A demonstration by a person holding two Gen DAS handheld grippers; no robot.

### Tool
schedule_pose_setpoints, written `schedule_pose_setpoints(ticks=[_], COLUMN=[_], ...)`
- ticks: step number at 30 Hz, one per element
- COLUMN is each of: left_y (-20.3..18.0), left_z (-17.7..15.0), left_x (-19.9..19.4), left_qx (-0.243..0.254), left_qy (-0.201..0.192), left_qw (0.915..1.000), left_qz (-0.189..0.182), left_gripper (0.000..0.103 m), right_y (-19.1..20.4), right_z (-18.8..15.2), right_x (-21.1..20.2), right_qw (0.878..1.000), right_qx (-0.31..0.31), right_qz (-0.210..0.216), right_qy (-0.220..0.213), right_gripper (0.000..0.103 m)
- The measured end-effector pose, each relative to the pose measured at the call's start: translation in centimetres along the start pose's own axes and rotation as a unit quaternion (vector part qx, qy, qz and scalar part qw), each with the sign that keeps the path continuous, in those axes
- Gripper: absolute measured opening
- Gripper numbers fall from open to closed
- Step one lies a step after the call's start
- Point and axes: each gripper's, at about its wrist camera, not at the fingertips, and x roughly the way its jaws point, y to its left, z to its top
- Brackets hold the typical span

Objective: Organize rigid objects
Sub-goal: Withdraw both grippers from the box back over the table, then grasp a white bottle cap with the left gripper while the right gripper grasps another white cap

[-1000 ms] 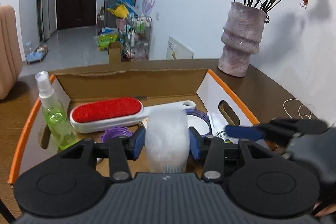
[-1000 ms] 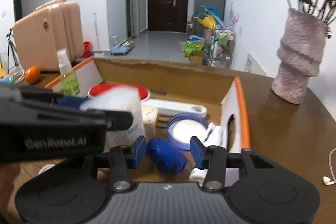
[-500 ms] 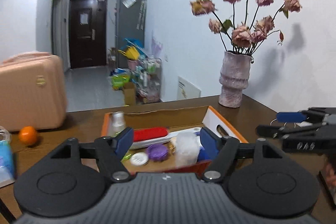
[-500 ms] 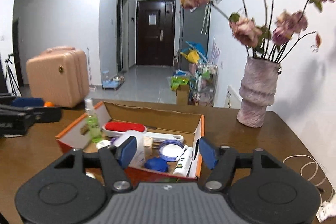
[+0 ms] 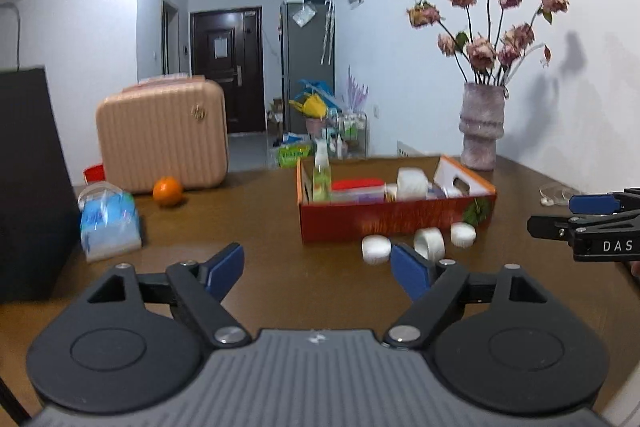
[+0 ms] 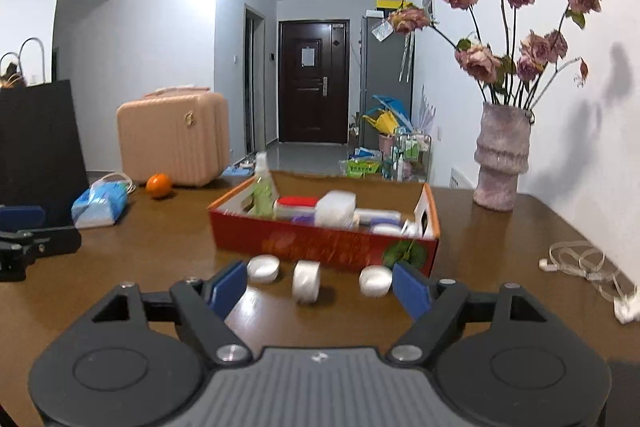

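Note:
An orange-red cardboard box (image 5: 396, 217) (image 6: 320, 241) stands mid-table, holding a green spray bottle (image 5: 321, 175) (image 6: 262, 193), a red lint brush (image 5: 357, 185) (image 6: 298, 202), a white jar (image 5: 412, 183) (image 6: 336, 209) and other small items. Three small white round pieces (image 5: 429, 243) (image 6: 306, 281) lie on the table in front of it. My left gripper (image 5: 318, 267) and my right gripper (image 6: 320, 283) hover well short of the box, jaws still opening, nothing between them. The right gripper's side (image 5: 588, 227) shows at the left view's right edge; the left gripper (image 6: 24, 239) appears at the right view's left edge.
A pink suitcase (image 5: 164, 135), an orange (image 5: 168, 191) and a blue tissue pack (image 5: 108, 223) sit on the table's left. A black bag (image 5: 28, 179) stands at far left. A vase of dried roses (image 6: 502, 159) is back right; white earphones (image 6: 584, 263) lie at right.
Both grippers let go of the white jar and the blue item inside the box, pulled back away from it and rose slightly. Their jaws widened.

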Motion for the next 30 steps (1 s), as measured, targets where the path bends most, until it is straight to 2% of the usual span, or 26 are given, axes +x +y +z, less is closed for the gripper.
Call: schedule_pose_setpoints(ticks=[4,9,18,24,26,28,30], left_y=[0.1,0.0,-0.3,-0.1,-0.1,0.1,0.2], left_z=[-2.2,-3.6,-4.1,-3.5,-3.1,-2.8,-2.5], left_x=[-0.8,-1.6,-0.2,4.0,6.1,9.0,11.5], left_qx=[0.002,0.006,0.005,0.006,0.008,-0.004,-0.009], left_qy=[0.019,0.025,0.034,0.062,0.070,0.106,0.125], left_qw=[0.9998,0.9995,0.9992,0.9978,0.9968,0.9926,0.9896], left_qz=[-0.005,-0.020,-0.020,-0.023,-0.038,-0.059,-0.070], left_gripper=[0.083,0.085,0.087,0.087,0.087,0.086,0.085], right_y=[1.0,1.4,1.6,1.7,1.5,1.1,0.5], right_z=[-2.2,-4.1,-4.2,-3.9,-3.8,-3.4,-2.8], right_x=[-1.7,-3.4,-2.8,1.0,2.5,4.1,5.6], right_qw=[1.000,0.999,0.999,0.998,0.998,0.998,0.997], right_qx=[0.010,0.021,0.017,0.012,0.014,0.017,0.012], right_qz=[-0.004,-0.023,-0.023,-0.008,-0.007,-0.007,-0.006], right_qy=[0.015,0.023,0.029,0.053,0.060,0.068,0.071], right_gripper=[0.079,0.079,0.079,0.079,0.079,0.079,0.079])
